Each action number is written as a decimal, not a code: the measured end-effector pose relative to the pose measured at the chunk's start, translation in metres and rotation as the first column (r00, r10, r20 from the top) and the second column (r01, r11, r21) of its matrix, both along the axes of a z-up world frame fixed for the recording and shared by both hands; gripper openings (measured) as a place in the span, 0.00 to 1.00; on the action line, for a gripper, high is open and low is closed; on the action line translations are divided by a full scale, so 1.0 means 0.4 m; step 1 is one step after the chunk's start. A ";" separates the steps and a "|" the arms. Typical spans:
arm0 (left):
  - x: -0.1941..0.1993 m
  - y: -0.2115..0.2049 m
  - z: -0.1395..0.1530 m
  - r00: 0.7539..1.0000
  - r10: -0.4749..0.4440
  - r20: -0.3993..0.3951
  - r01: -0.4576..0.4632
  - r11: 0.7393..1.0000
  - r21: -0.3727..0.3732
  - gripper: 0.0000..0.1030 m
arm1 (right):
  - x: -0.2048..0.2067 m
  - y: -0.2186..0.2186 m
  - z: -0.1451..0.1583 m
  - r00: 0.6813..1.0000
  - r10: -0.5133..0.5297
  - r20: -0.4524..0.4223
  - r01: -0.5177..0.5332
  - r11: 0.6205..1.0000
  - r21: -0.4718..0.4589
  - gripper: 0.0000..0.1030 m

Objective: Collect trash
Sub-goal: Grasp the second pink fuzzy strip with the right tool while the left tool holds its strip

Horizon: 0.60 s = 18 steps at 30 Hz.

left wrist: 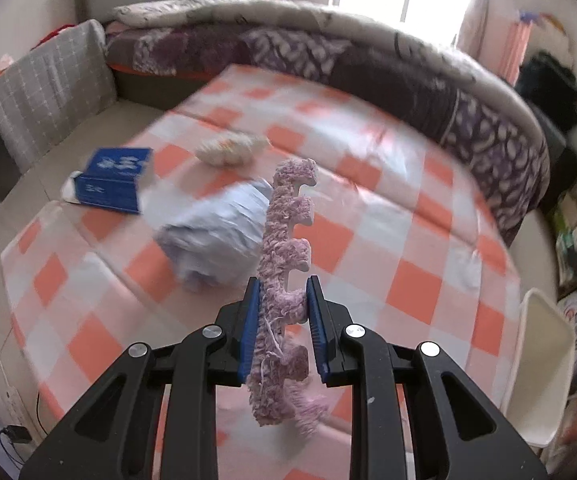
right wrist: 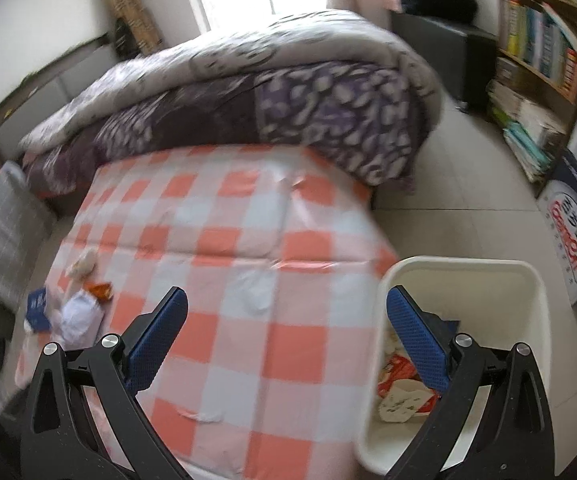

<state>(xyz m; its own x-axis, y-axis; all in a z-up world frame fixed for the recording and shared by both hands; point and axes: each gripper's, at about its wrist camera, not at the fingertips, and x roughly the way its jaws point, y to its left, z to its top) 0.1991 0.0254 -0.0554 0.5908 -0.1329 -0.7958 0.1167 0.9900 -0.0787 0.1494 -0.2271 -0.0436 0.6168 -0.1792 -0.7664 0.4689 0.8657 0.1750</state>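
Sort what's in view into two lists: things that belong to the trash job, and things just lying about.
Job:
left gripper, shut on the fuzzy pink strip
blue box
crumpled white bag
white bin
right gripper, open

Lying about:
quilt
bookshelf
grey cushion

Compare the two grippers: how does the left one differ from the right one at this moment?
The left gripper is shut on a fuzzy pink strip; the right gripper is wide open and holds nothing. The left one points over the checkered table, while the right one hangs partly above the white bin. Both have blue pads on black fingers.
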 end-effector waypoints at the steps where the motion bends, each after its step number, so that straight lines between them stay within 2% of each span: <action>1: -0.004 0.014 0.011 1.000 0.008 0.007 -0.008 1.000 -0.008 0.23 | 0.014 0.031 -0.010 0.999 0.029 -0.012 -0.029 1.000 -0.006 0.93; 5: -0.015 0.087 0.051 0.997 0.062 0.034 -0.061 0.997 -0.043 0.23 | 0.063 0.146 -0.050 0.984 0.166 -0.061 -0.167 0.986 -0.014 0.93; 8: -0.018 0.146 0.065 0.993 0.110 0.038 -0.108 0.992 -0.063 0.23 | 0.092 0.246 -0.077 0.950 0.303 -0.075 -0.304 0.953 0.010 0.93; 13: -0.019 0.224 0.076 0.985 0.168 0.037 -0.165 0.983 -0.087 0.23 | 0.122 0.399 -0.126 0.880 0.457 -0.132 -0.465 0.885 -0.036 0.92; 15: -0.019 0.246 0.076 0.982 0.185 0.033 -0.182 0.979 -0.093 0.23 | 0.130 0.445 -0.158 0.850 0.498 -0.171 -0.510 0.859 -0.032 0.90; 18: -0.019 0.270 0.076 0.978 0.205 0.032 -0.202 0.975 -0.093 0.23 | 0.135 0.490 -0.195 0.815 0.536 -0.218 -0.552 0.834 -0.012 0.79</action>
<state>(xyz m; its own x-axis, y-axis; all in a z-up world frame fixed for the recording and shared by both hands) 0.1914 0.1336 -0.0251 0.6451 -0.0756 -0.7603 -0.0814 0.9826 -0.1667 0.2032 -0.0311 -0.1215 0.4673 0.0814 -0.8804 -0.0644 0.9962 0.0579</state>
